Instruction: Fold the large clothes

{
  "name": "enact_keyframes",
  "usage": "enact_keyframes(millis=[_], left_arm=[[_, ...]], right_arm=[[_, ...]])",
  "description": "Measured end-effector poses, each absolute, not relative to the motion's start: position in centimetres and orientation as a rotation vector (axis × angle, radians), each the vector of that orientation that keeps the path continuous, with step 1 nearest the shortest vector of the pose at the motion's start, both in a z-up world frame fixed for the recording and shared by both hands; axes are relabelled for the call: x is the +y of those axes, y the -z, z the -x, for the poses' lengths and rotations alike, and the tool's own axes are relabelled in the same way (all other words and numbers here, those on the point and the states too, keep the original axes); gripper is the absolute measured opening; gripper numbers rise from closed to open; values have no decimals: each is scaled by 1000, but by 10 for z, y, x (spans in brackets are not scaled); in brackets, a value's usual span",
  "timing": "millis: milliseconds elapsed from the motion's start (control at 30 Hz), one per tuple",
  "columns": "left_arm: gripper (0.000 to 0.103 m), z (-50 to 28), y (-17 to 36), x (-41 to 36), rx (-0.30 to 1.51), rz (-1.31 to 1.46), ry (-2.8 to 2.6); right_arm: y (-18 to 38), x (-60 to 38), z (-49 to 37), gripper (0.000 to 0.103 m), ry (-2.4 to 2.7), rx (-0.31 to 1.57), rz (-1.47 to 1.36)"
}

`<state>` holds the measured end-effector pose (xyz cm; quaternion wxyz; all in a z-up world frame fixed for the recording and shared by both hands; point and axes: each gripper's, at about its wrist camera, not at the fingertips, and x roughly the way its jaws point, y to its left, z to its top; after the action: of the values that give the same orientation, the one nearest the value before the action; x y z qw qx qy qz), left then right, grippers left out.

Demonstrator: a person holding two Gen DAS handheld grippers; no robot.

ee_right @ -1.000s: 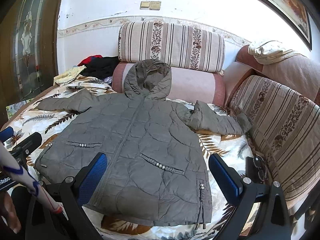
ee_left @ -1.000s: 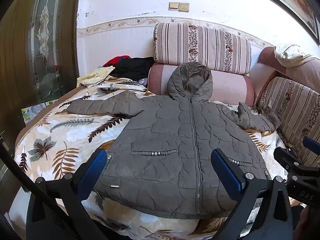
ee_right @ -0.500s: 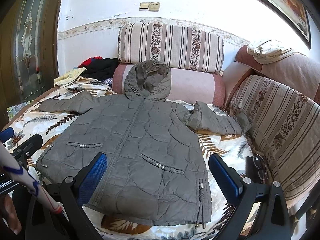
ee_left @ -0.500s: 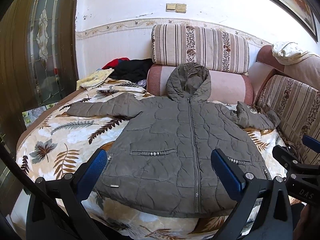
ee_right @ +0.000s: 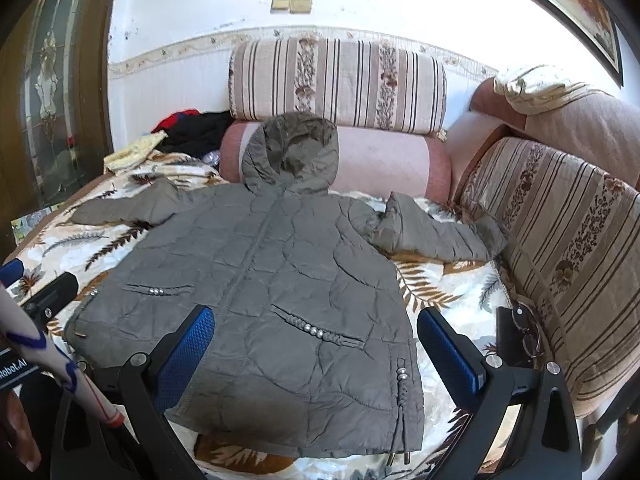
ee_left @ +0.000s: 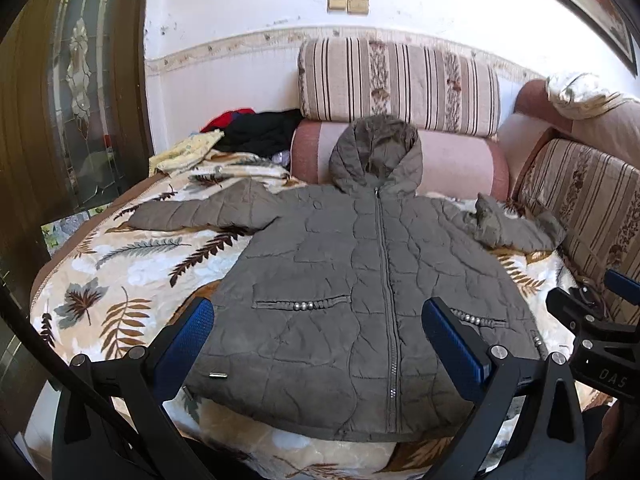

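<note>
A: Jaws first. The left gripper (ee_left: 318,344) has its blue pads spread wide with nothing between them, and the right gripper (ee_right: 316,346) is the same: wide apart, empty, hanging over the near hem.

B: Any change in the last second?

A: Barely. Both views have crept a touch, the jacket sitting a little lower and fuller in the frame than a second ago, but the jaws haven't closed at all. The jacket itself hasn't shifted.

B: So folding hasn't started?

A: I'd say not. The grey quilted jacket (ee_left: 360,280) lies flat, front up and zipped, filling the middle of both frames on the leaf-print blanket (ee_left: 120,264). Its hood (ee_left: 378,152) leans up against the pink bolster (ee_left: 460,160) at upper centre.

B: And the sleeves?

A: One sleeve (ee_left: 200,212) runs out straight toward the left of the frame. The other sleeve (ee_right: 436,236) reaches toward the striped cushion (ee_right: 560,240) at right, with a bunched kink near the shoulder.

B: What does that tell you?

A: It's laid out and ready, and the grippers look to be lining up. My guess is a sleeve or a hem corner gets taken first. That kinked sleeve could fold lumpy if it isn't smoothed.

B: Anything else near?

A: A pile of clothes (ee_left: 256,132) at upper left, well apart from the jacket, and spectacles (ee_right: 528,332) down by the right cushion.
</note>
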<state>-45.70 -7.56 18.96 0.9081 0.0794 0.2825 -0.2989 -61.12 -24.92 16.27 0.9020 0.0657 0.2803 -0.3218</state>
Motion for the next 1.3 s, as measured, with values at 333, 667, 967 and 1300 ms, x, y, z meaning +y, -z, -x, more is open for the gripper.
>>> enact_keyframes(millis=[333,667,967,1300], left_arm=[[103,429,-176,-112,614,-139,678],[103,367,-191,-197,588,-90,720],[103,314,-73,-266,795,-218,731],[103,286,-68,-259,822,-186,700]], right_arm=[[-136,-286,594,103,668,669,-205],[-150,-370,597,103,666,657,-384],[-158,-477,618,103,757,671,-528],[-147,-642,629,103,938,629,-719]])
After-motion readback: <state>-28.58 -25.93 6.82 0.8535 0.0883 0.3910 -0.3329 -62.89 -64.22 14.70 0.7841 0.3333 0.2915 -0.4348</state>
